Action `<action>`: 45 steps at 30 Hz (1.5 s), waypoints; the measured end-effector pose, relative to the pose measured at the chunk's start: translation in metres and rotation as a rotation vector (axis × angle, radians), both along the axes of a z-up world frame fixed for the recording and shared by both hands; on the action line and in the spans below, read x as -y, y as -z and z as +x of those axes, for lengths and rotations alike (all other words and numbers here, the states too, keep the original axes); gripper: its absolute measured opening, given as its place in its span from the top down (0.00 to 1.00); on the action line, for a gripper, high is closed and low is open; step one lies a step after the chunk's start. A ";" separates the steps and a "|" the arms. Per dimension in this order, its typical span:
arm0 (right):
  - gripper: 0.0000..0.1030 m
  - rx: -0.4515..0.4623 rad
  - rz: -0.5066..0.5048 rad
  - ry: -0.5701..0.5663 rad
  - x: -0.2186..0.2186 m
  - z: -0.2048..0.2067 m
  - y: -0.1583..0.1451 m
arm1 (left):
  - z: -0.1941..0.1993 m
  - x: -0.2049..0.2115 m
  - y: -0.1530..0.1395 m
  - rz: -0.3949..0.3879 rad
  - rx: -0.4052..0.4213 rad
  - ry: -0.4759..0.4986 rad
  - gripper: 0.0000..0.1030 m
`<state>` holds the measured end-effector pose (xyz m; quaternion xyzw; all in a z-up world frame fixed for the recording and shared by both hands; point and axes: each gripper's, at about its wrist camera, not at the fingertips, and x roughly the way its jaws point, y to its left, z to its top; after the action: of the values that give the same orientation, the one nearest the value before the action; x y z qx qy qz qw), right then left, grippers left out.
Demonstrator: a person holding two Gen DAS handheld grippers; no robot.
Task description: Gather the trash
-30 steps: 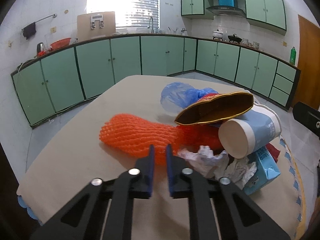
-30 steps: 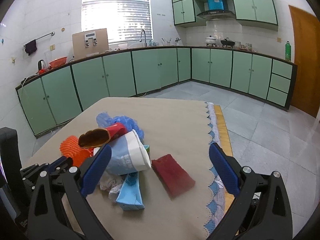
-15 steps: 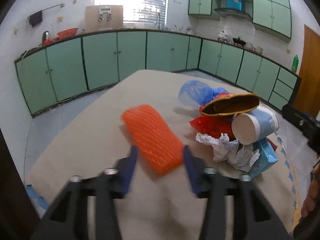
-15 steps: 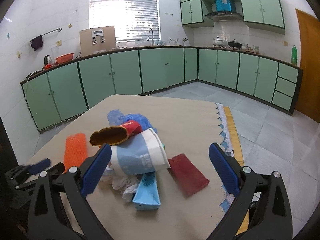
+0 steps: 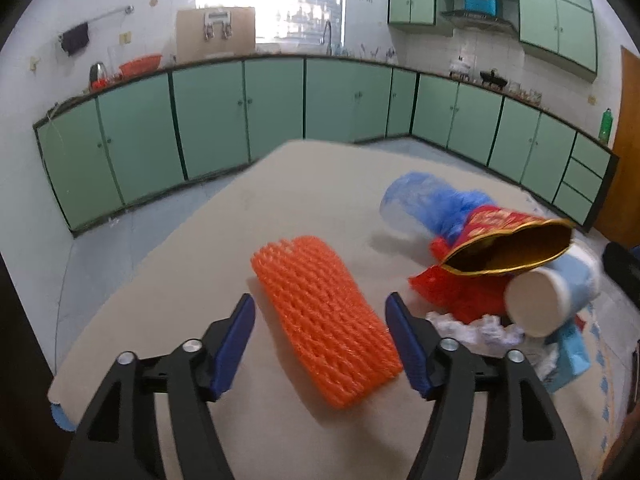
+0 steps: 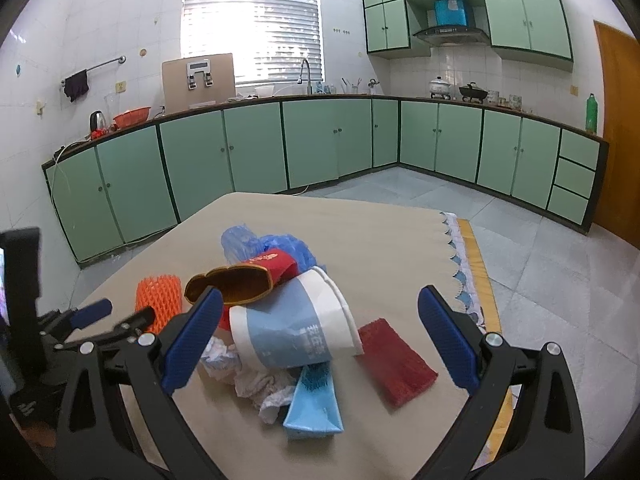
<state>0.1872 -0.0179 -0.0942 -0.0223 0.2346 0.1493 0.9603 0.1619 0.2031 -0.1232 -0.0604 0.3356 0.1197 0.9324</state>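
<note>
An orange foam net (image 5: 326,320) lies flat on the beige table (image 5: 280,208), apart from a trash pile. My left gripper (image 5: 320,340) is open, its jaws either side of the net's near end, empty. The pile holds a paper cup (image 6: 292,332), a red-and-gold pouch (image 6: 240,284), a blue plastic bag (image 6: 256,244), crumpled tissue (image 6: 256,388) and a blue carton (image 6: 316,404). A dark red net piece (image 6: 394,364) lies to the pile's right. My right gripper (image 6: 320,340) is open above the cup, empty. The left gripper also shows in the right wrist view (image 6: 116,316).
Green cabinets (image 6: 320,144) line the kitchen walls behind the table. The table's scalloped right edge (image 6: 460,264) borders tiled floor. The table's near left corner (image 5: 56,400) is close to my left gripper.
My left gripper has opened and let go of the orange net, which now lies flat apart from the pile. The right gripper has risen slightly and stays open.
</note>
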 end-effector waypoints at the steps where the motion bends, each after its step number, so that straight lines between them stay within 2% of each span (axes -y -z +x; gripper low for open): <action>1: 0.08 -0.001 0.001 0.000 -0.001 0.002 0.000 | 0.001 -0.002 0.002 -0.007 -0.007 -0.002 0.27; 3: 0.08 -0.001 0.001 -0.001 -0.004 0.006 0.001 | 0.006 -0.007 0.010 -0.026 -0.030 0.000 0.23; 6: 0.08 0.001 -0.001 -0.006 -0.010 0.011 0.002 | 0.013 -0.012 0.019 -0.051 -0.061 0.000 0.23; 8: 0.08 0.005 -0.004 -0.011 -0.013 0.014 0.001 | 0.014 -0.016 0.023 -0.074 -0.064 -0.007 0.38; 10: 0.08 0.007 0.003 -0.014 -0.016 0.016 -0.001 | 0.016 -0.019 0.025 -0.095 -0.071 -0.008 0.70; 11: 0.08 0.008 0.009 -0.017 -0.017 0.018 -0.003 | 0.016 -0.020 0.026 -0.102 -0.067 -0.008 0.74; 13: 0.08 0.010 0.010 -0.020 -0.021 0.019 -0.005 | 0.016 -0.022 0.023 -0.096 -0.052 -0.018 0.89; 19: 0.07 -0.006 0.012 -0.021 -0.042 0.028 -0.006 | 0.015 -0.025 0.005 -0.041 0.003 -0.031 0.91; 24: 0.06 -0.031 0.007 -0.009 -0.062 0.031 0.001 | 0.014 -0.035 -0.003 -0.007 0.003 -0.033 0.91; 28: 0.05 -0.024 -0.041 0.002 -0.080 0.030 0.008 | 0.012 -0.048 0.002 -0.010 -0.012 -0.050 0.91; 34: 0.05 -0.004 -0.170 0.064 -0.103 0.034 0.023 | 0.011 -0.061 0.008 -0.036 -0.017 -0.068 0.91; 40: 0.05 -0.010 -0.192 0.083 -0.109 0.041 0.034 | 0.013 -0.064 0.012 -0.050 -0.024 -0.065 0.91; 45: 0.05 -0.002 -0.170 0.066 -0.108 0.043 0.033 | 0.014 -0.064 0.014 -0.049 -0.023 -0.058 0.91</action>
<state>0.2303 0.0902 -0.1270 -0.0958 0.2481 0.0973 0.9591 0.1756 0.2669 -0.1372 -0.0915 0.3471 0.1390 0.9229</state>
